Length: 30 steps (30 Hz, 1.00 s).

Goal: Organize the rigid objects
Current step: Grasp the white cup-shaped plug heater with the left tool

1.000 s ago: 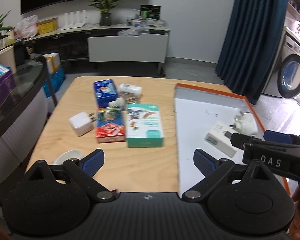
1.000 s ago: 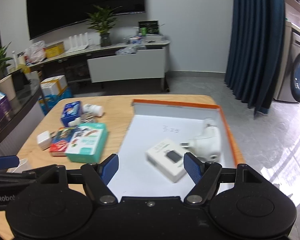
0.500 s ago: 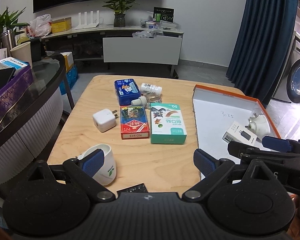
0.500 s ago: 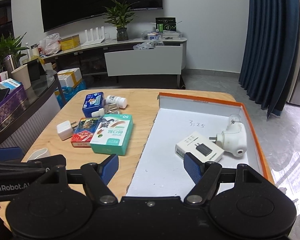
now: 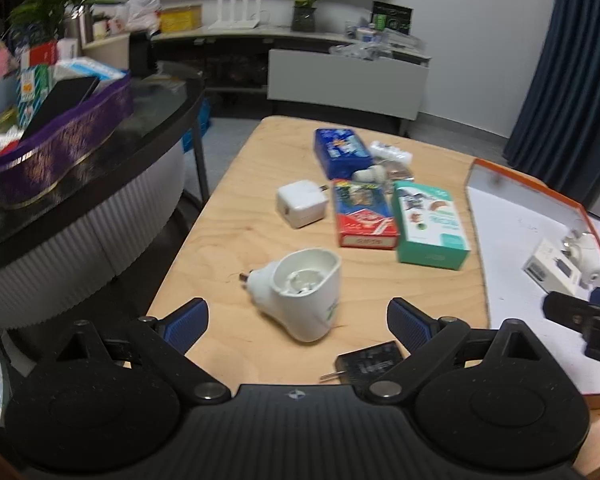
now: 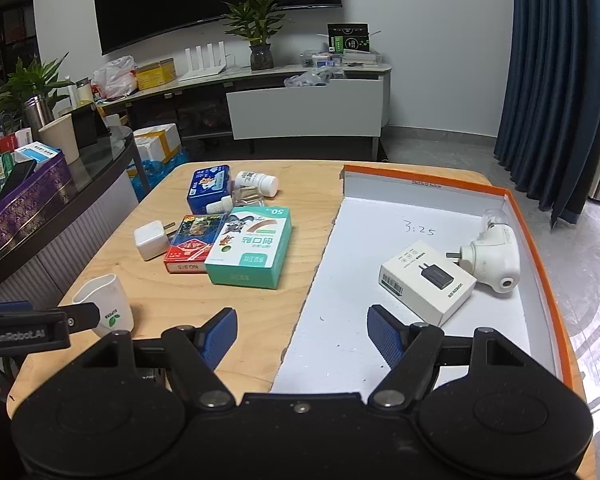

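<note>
The white plug-in device (image 5: 304, 294) lies on its side on the wooden table (image 5: 228, 240), just in front of the left tool (image 5: 298, 322), whose jaws stand wide and hold nothing. A black plug adapter (image 5: 370, 364) lies at the table edge near its right finger. The right tool (image 6: 300, 334) is also wide and empty, above the near edge of the orange-rimmed white tray (image 6: 540, 248), where a white charger box (image 6: 426, 282) and a white plug-in vaporizer (image 6: 494, 258) touch each other. Compared with one second ago, the left tool has come to the left and the plug-in device now lies between its fingers' line; the right tool moved little.
</note>
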{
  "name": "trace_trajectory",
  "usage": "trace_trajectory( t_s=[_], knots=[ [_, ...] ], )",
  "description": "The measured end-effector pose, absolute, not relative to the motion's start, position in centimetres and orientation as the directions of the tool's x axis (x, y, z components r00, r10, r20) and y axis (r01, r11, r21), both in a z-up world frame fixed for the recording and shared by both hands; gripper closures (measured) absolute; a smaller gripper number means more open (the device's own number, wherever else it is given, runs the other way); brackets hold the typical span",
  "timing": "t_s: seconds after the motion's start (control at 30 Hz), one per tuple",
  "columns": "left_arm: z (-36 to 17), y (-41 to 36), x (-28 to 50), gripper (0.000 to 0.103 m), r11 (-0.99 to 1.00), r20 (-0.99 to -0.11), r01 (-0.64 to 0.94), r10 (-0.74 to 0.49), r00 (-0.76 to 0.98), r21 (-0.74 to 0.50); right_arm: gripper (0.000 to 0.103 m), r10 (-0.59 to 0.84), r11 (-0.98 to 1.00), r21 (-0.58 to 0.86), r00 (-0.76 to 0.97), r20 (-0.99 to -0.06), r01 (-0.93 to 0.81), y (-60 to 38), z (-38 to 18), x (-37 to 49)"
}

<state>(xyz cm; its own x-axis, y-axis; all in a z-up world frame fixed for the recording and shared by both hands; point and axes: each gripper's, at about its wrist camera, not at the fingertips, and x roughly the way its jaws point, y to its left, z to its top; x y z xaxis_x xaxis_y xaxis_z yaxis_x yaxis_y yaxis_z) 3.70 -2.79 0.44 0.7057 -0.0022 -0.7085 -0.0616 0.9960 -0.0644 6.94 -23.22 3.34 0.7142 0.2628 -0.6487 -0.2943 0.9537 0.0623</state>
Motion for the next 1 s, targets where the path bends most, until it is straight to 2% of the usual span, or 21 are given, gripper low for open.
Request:
trace_trajectory(
  t_s=[0.13, 0.57, 0.6, 0.63, 0.67, 0.7, 0.77, 0.87, 1.0],
  knots=[
    [-0.7, -2.5, 4.1, 0.000, 0.994, -0.716, -0.079, 0.002, 0.698, -0.074, 0.018, 0.262, 0.954, 0.063, 0.712, -0.652, -0.294, -23.2, 3.3, 7.1],
    [-4.0, -2.2, 7.2, 0.000, 0.995, -0.715, -0.089, 0.029, 0.699, -0.047, 0.018, 0.256, 0.954, 0.056, 0.701, -0.665, -0.296, -22.9, 2.8, 7.5],
    [-4.2, -2.3, 7.3, 0.002, 0.996, -0.709, -0.082, 0.028, 0.705, -0.042, 0.018, 0.255, 0.954, 0.054, 0.698, -0.669, -0.296, -22.8, 2.7, 7.6],
    [-4.4, -2.4, 7.4, 0.009, 0.997, -0.705, -0.076, 0.030, 0.709, -0.035, 0.018, 0.253, 0.953, 0.051, 0.695, -0.673, -0.297, -22.8, 2.6, 7.7],
    [-4.6, -2.4, 7.5, 0.022, 0.997, -0.710, -0.068, 0.025, 0.704, -0.032, 0.018, 0.251, 0.953, 0.048, 0.693, -0.675, -0.298, -22.6, 2.5, 7.8],
    [-4.8, -2.4, 7.5, 0.023, 0.998, -0.709, -0.059, 0.018, 0.705, -0.033, 0.018, 0.250, 0.953, 0.046, 0.692, -0.678, -0.299, -22.5, 2.4, 7.9],
    [-4.7, -2.3, 7.4, 0.034, 0.999, -0.696, -0.040, 0.007, 0.718, -0.032, 0.018, 0.248, 0.953, 0.044, 0.686, -0.684, -0.301, -22.3, 2.2, 8.1],
    [-4.6, -2.1, 7.3, 0.034, 0.997, -0.691, -0.024, -0.029, 0.722, -0.067, 0.018, 0.248, 0.951, 0.042, 0.678, -0.693, -0.305, -21.8, 1.8, 8.5],
    [-4.0, -2.3, 7.0, 0.034, 0.998, -0.671, -0.012, -0.028, 0.741, -0.054, 0.018, 0.258, 0.945, 0.039, 0.663, -0.703, -0.326, -20.8, 1.4, 9.1]
  ],
)
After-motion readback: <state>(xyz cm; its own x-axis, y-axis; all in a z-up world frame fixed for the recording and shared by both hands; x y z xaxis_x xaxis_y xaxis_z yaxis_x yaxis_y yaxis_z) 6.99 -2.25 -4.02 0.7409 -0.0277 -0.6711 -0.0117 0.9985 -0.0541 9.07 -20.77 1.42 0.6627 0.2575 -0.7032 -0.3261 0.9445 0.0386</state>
